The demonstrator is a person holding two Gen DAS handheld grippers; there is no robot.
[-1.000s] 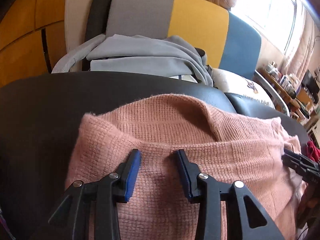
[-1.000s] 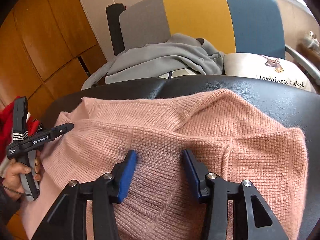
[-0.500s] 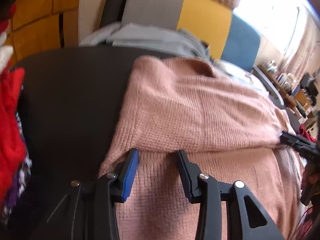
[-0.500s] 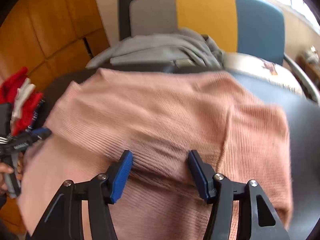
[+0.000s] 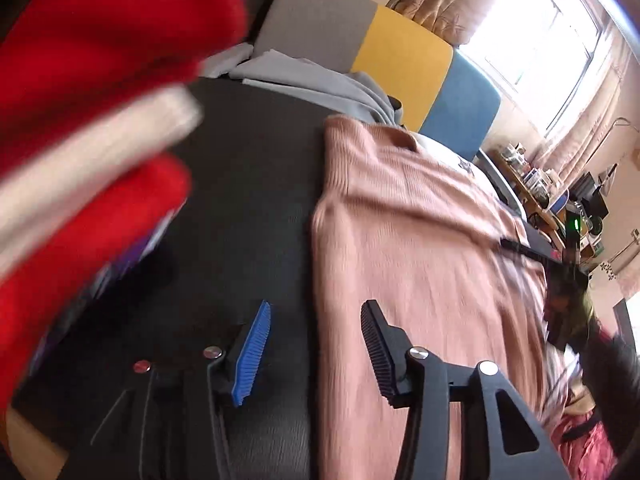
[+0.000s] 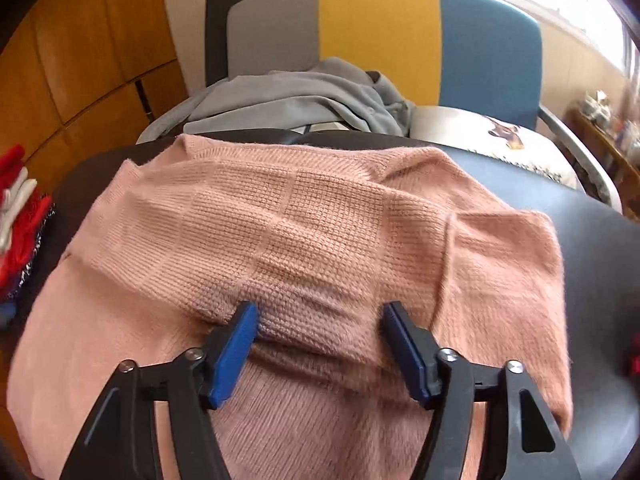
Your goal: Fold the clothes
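With both our left gripper [image 5: 314, 354] and right gripper [image 6: 318, 344] spread and holding nothing, the folded pink sweater [image 6: 320, 232] may slide off the slippery black seat [image 5: 248, 200].

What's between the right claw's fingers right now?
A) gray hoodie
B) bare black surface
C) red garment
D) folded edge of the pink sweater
D: in the right wrist view the open right claw straddles the folded edge of the pink sweater; the gray hoodie lies farther back against the chair, and the red garment is off at the left edge.
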